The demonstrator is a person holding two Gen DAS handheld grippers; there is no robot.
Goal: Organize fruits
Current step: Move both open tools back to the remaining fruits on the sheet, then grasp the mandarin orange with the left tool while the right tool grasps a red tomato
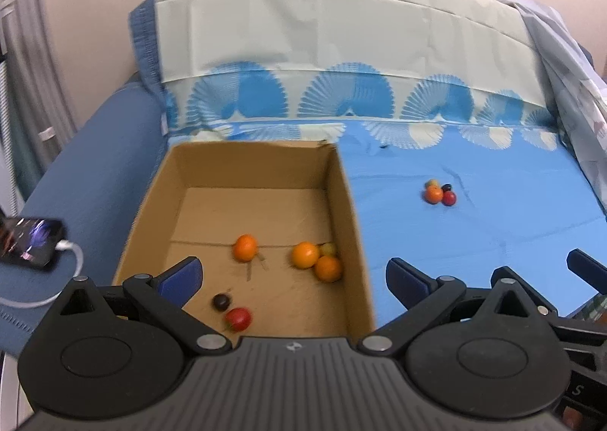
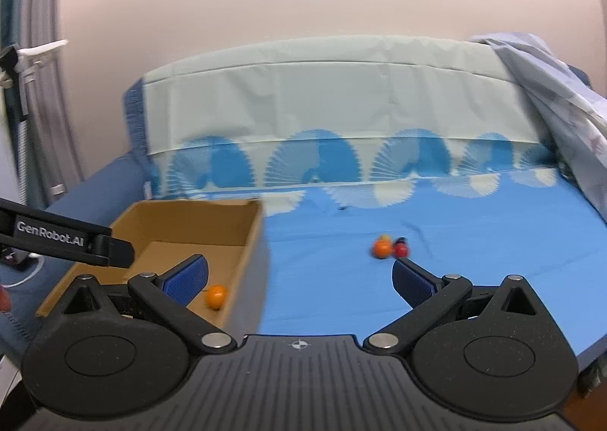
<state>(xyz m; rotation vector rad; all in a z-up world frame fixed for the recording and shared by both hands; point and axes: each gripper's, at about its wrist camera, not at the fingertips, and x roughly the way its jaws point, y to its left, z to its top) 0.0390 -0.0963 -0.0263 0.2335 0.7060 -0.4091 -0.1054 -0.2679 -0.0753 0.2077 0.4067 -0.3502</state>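
Wide open and empty, right hand-held gripper (image 2: 299,277) aimed at remaining fruit cluster (image 2: 390,247) just ahead-right on blue sheet (image 2: 474,279); left hand-held gripper (image 1: 294,275), equally spread, over cardboard box (image 1: 343,196) holding about six fruits; right hand nearer.

The left wrist view is taken from above the near edge of the open brown cardboard box (image 1: 242,226), looking down into it and forward to the far backrest. The right wrist view is set further right and lower, facing across the bright blue patterned sheet (image 2: 474,241). The box, the sheet and the small cluster of round fruits (image 1: 439,193) are shared by both views.
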